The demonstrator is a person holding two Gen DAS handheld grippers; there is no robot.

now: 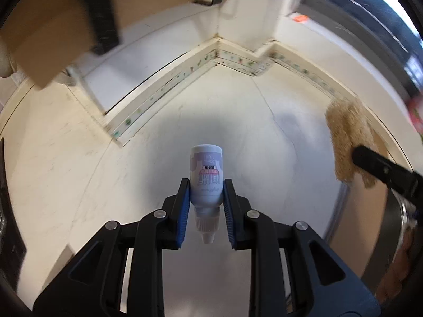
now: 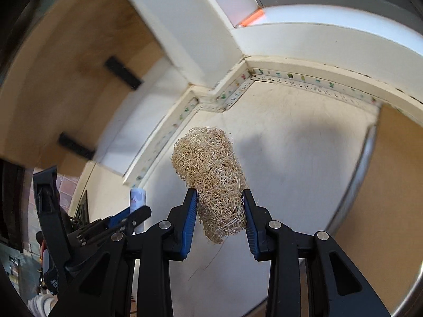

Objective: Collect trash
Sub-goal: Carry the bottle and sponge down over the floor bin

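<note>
My left gripper (image 1: 206, 185) is shut on a small white bottle (image 1: 206, 177) with a pale label, its nozzle cap pointing back toward the camera. It hangs above a cream floor. My right gripper (image 2: 220, 195) is shut on a tan loofah sponge (image 2: 208, 166), a rough fibrous cylinder that sticks out past the fingertips. In the left wrist view the loofah sponge (image 1: 346, 137) shows at the right edge with a black finger (image 1: 380, 166) of the right gripper on it. In the right wrist view the left gripper (image 2: 132, 215) and its bottle (image 2: 137, 198) show at the lower left.
A white skirting (image 1: 185, 71) with coloured specks runs round a wall corner (image 2: 246, 60). A wooden cabinet (image 2: 66, 84) with black handles stands at the left. A round metal rim (image 2: 357, 174) around a brown inside curves along the right.
</note>
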